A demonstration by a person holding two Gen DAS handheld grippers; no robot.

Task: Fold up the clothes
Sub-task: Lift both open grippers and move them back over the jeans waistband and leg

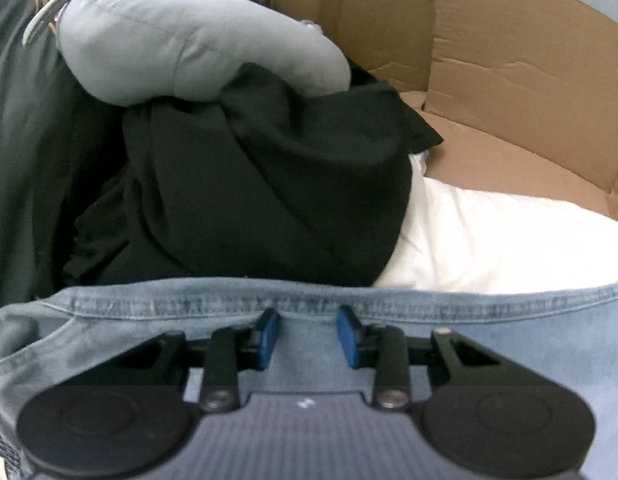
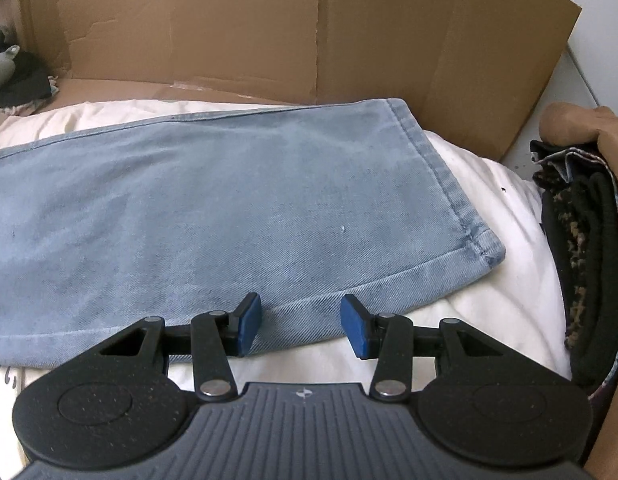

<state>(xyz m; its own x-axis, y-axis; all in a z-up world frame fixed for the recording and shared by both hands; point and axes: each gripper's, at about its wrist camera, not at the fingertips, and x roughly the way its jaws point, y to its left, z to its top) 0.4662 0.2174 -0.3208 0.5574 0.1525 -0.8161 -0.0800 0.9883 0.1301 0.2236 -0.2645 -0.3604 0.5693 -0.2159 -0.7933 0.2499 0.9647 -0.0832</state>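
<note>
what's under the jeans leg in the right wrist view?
White bedding shows around the light blue jeans at the hem and near edge, running on under them. Brown cardboard stands behind. Anything else beneath the denim is covered, so I cannot tell.

Both grippers — left gripper [image 1: 308, 338]; right gripper [image 2: 301, 328] — parted.

The jeans [image 2: 213, 208] lay flat on a bedsheet [image 2: 489, 280], with a cardboard wall [image 2: 309, 28] standing behind them. A stack of folded clothes [image 2: 581, 248] sat to their right. In the left wrist view, a heap of clothes [image 1: 249, 184] lay just beyond the jeans' hem [image 1: 349, 304], left of the cardboard.
</note>
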